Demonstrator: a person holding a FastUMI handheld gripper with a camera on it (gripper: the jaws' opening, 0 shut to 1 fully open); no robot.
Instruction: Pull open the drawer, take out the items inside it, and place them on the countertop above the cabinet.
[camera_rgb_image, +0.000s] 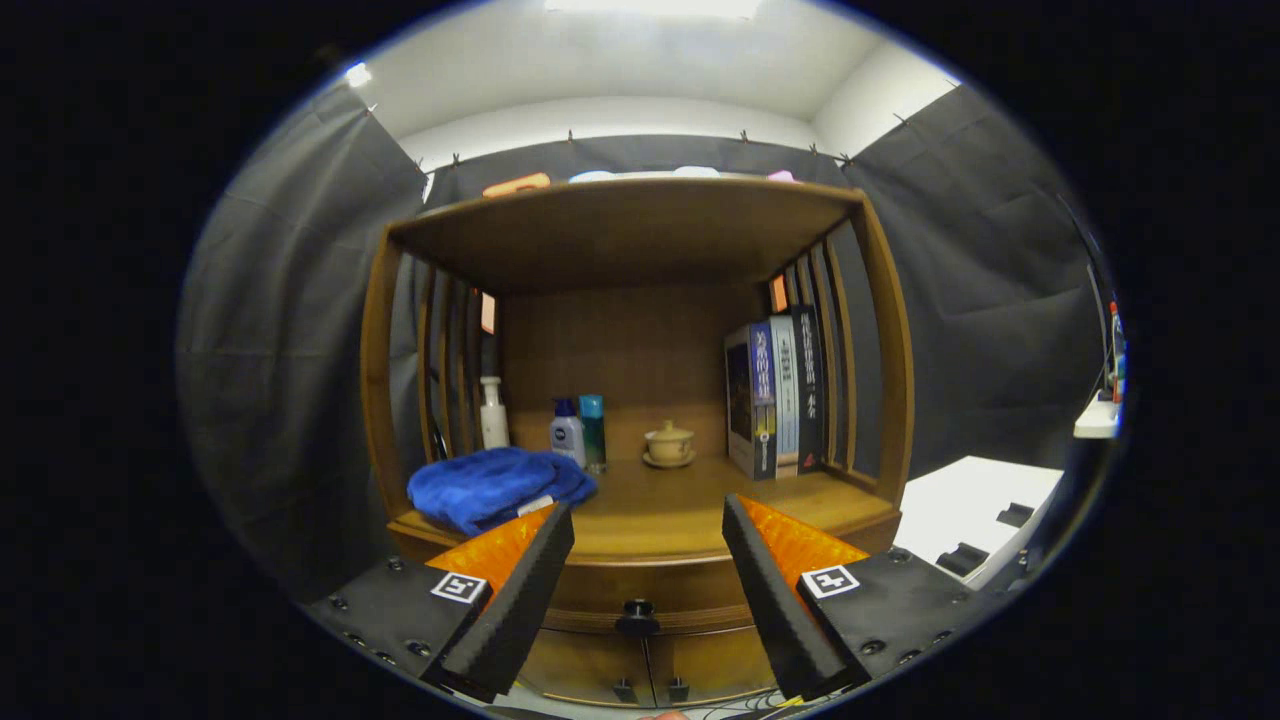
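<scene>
Two fingers of my gripper (648, 515) stood spread wide, holding nothing, aimed at the cabinet (640, 400). Between them and just ahead sat the drawer (650, 590), shut, its dark knob (637, 616) in the gap below my fingertips. On the countertop (660, 505) above it lay a blue towel (495, 485) by my left finger, then bottles (568, 432), a lidded cup (669, 443) and upright books (775, 395) further back
</scene>
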